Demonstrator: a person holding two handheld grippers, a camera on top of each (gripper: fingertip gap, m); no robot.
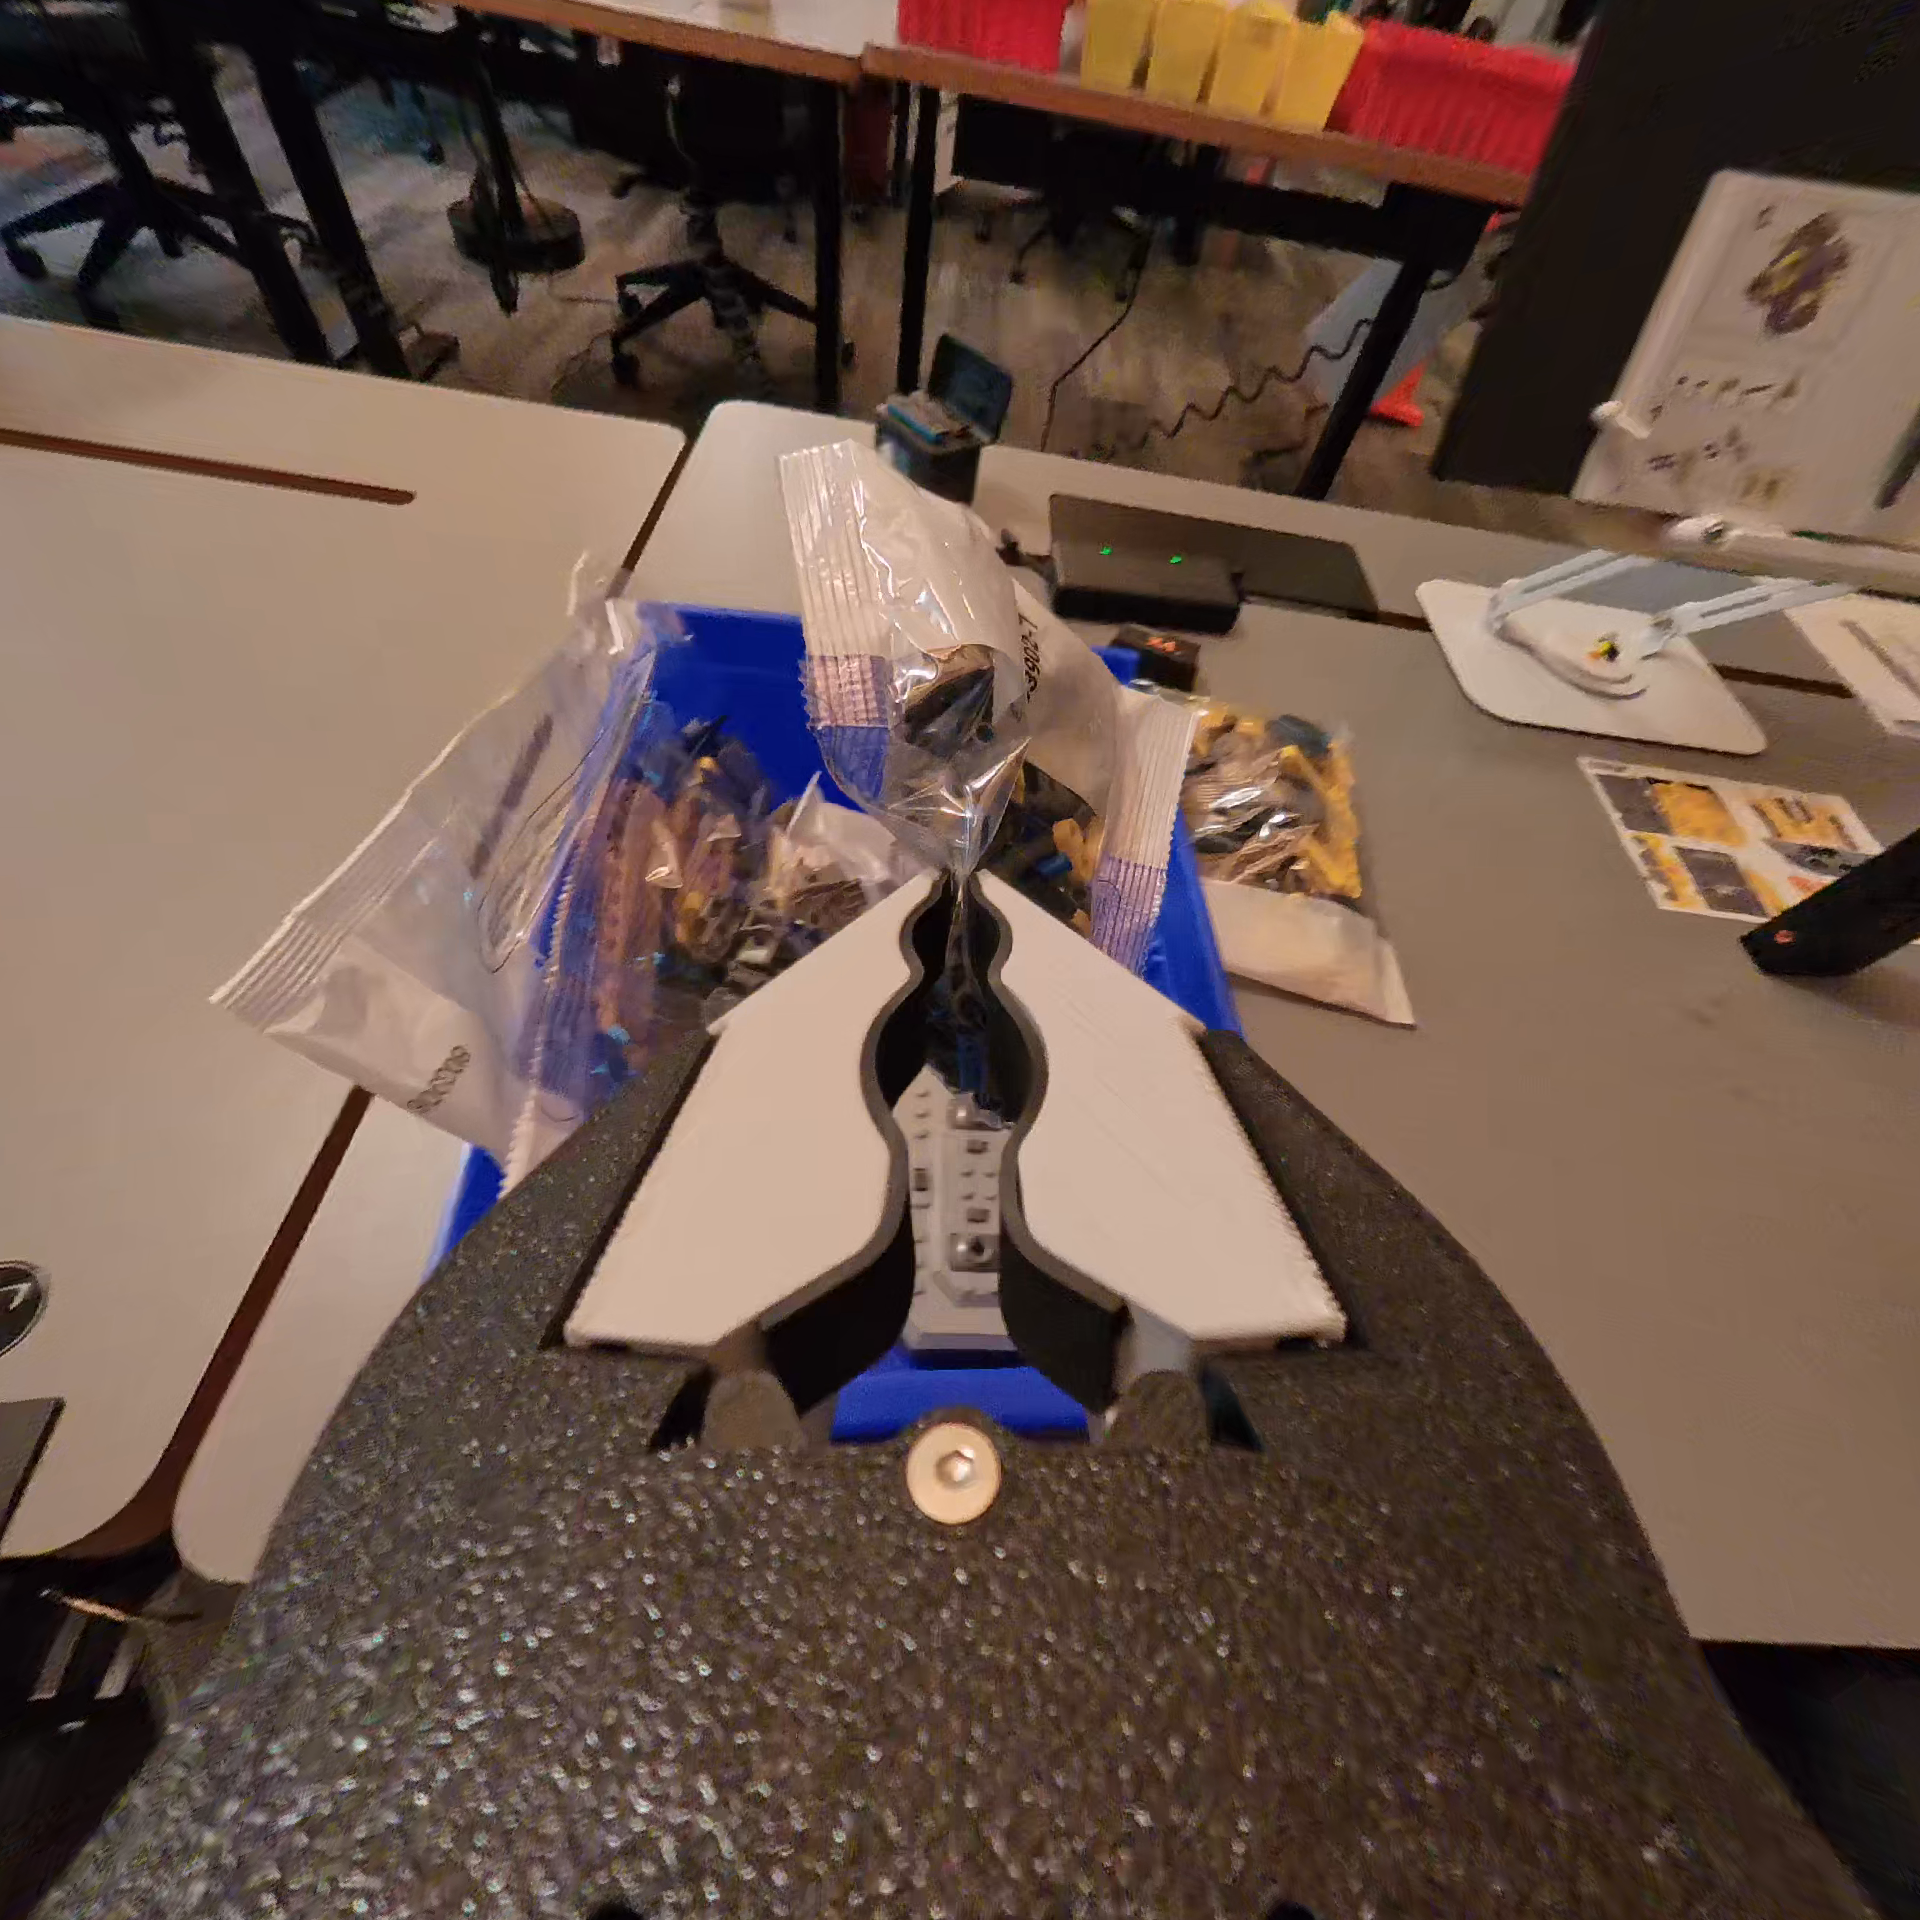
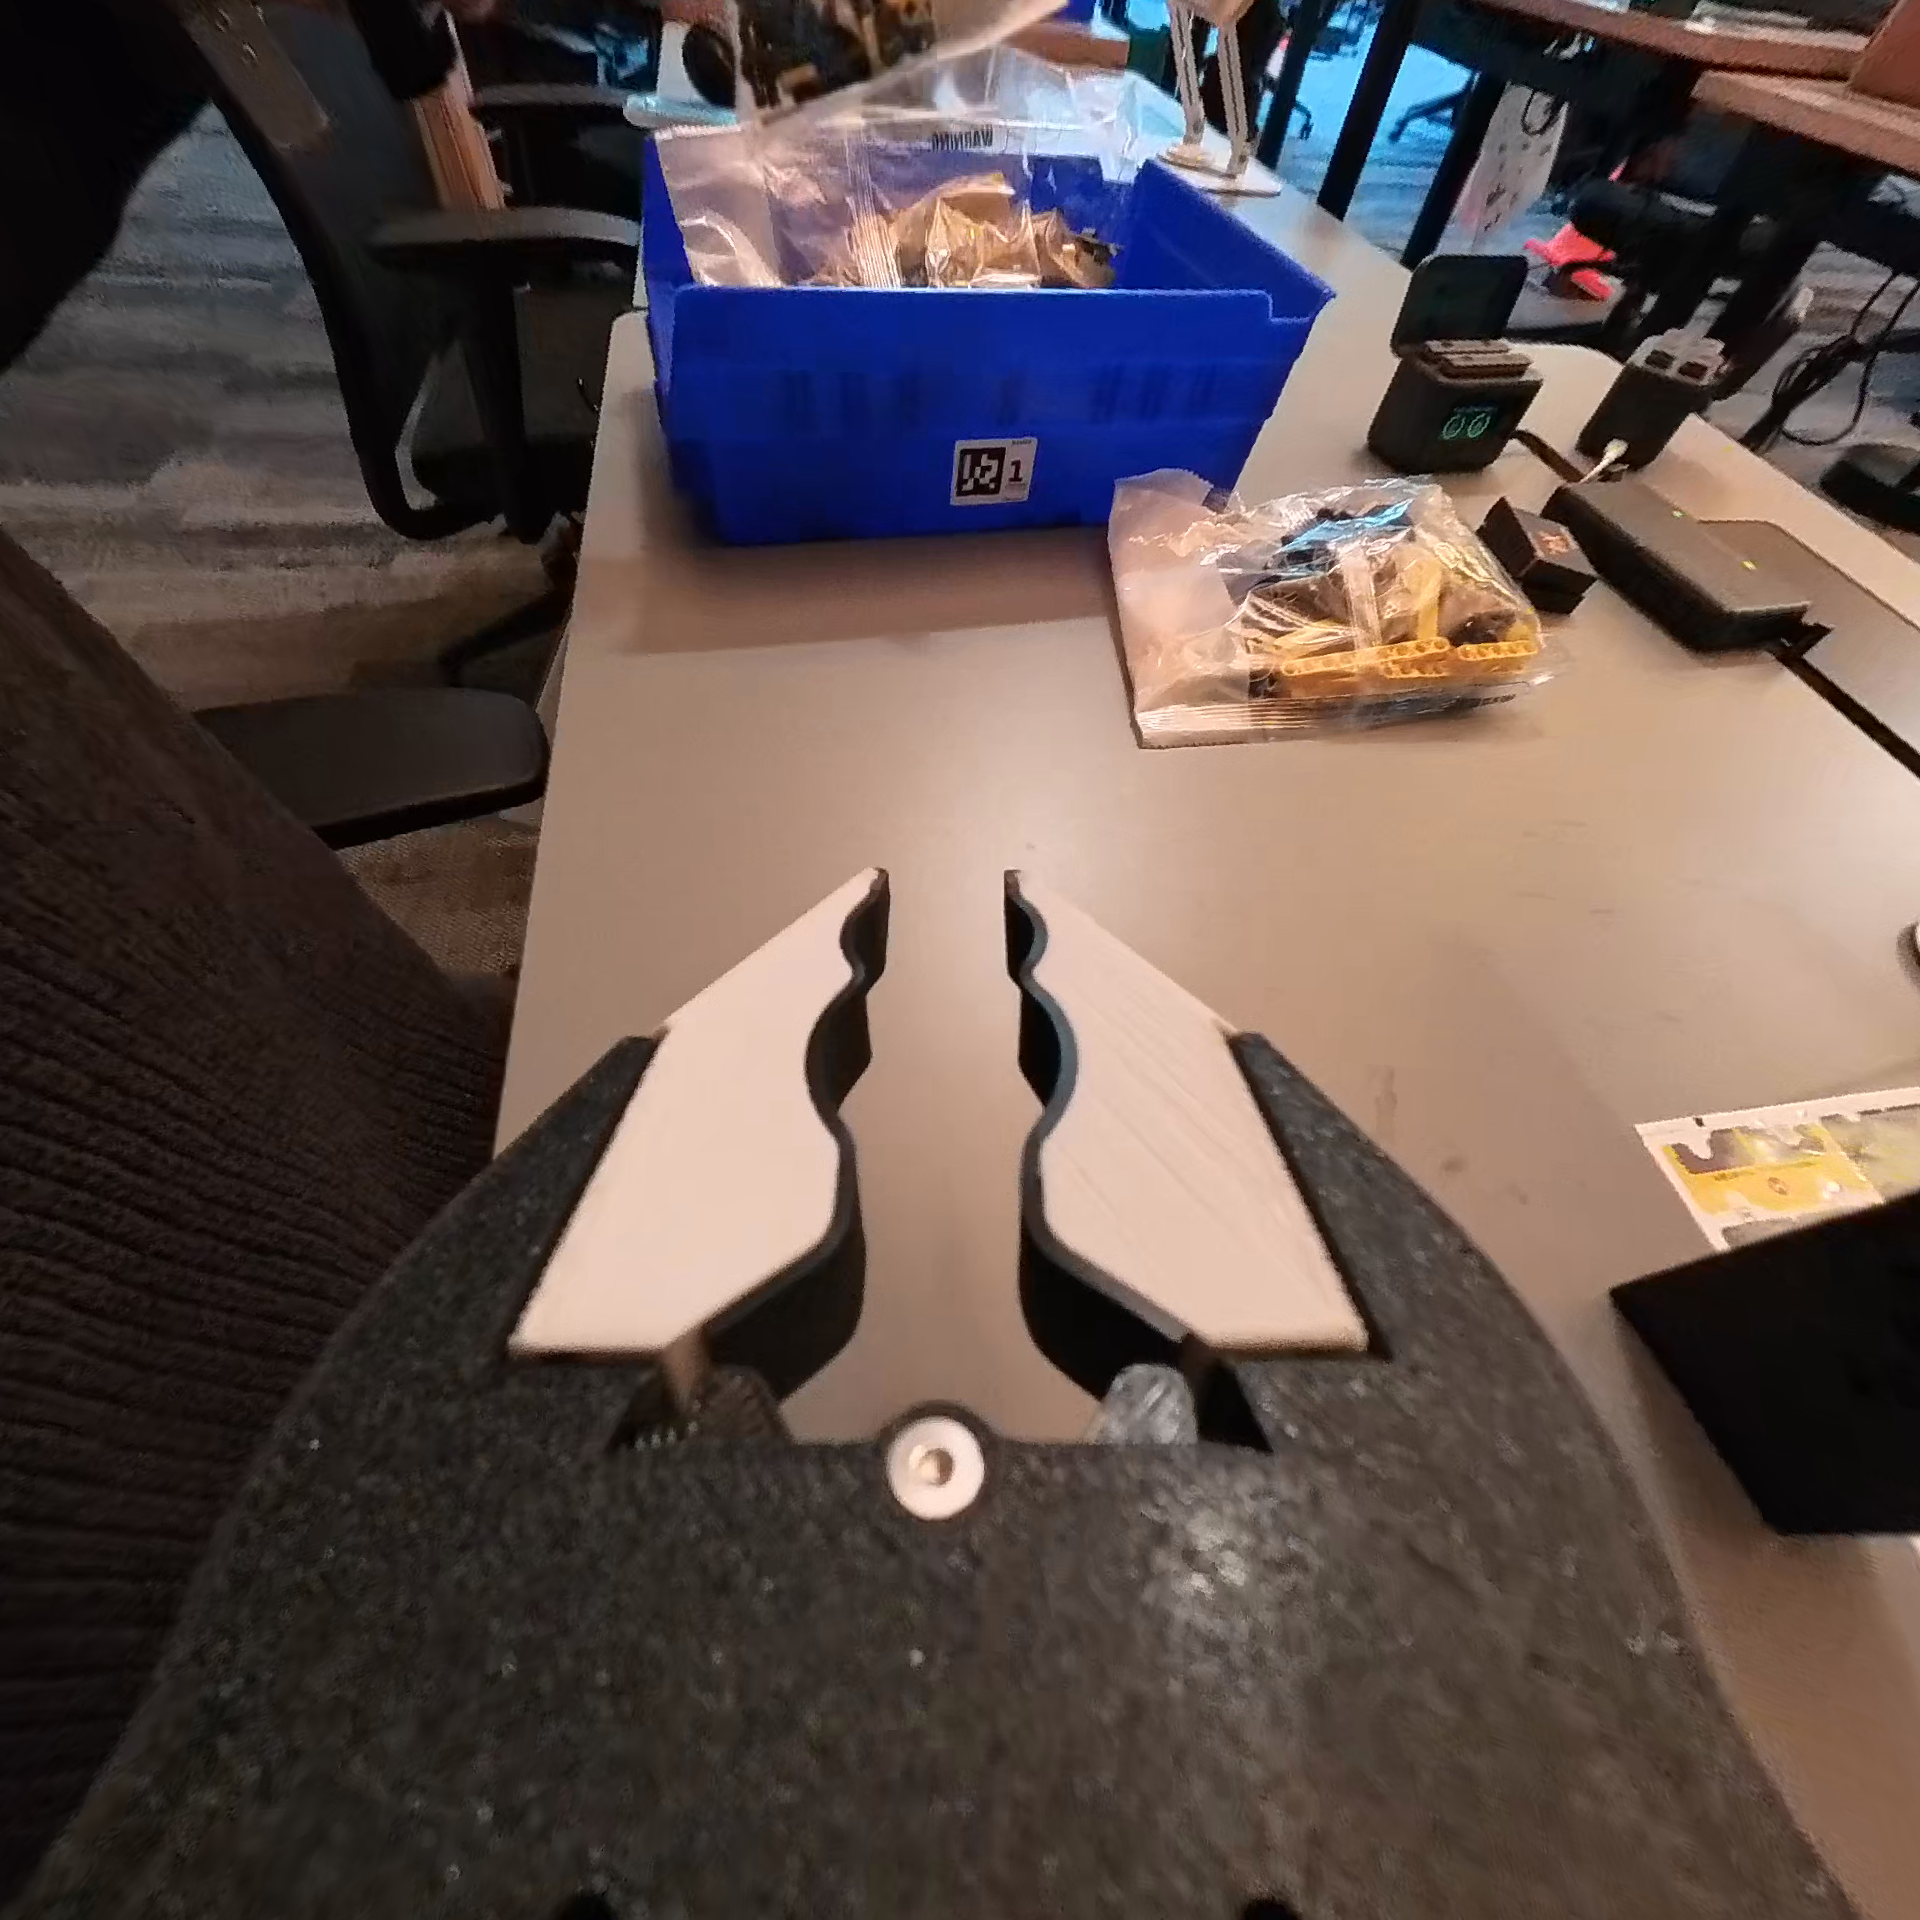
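Observation:
My left gripper is shut on the corner of a clear plastic bag with a few dark parts in it, and holds it up over a blue bin. The bin holds several more bags of blue, yellow and black building parts. Another bag of yellow parts lies on the grey table just right of the bin. My right gripper is open and empty above bare grey table, well short of the blue bin and the bag of yellow parts.
A large clear bag hangs over the bin's left wall. Black chargers and a power brick sit at the table's far right. A printed sheet and a white stand lie to the right. A black office chair stands left of the table. My hands' fingertips stand some 40 cm from each other.

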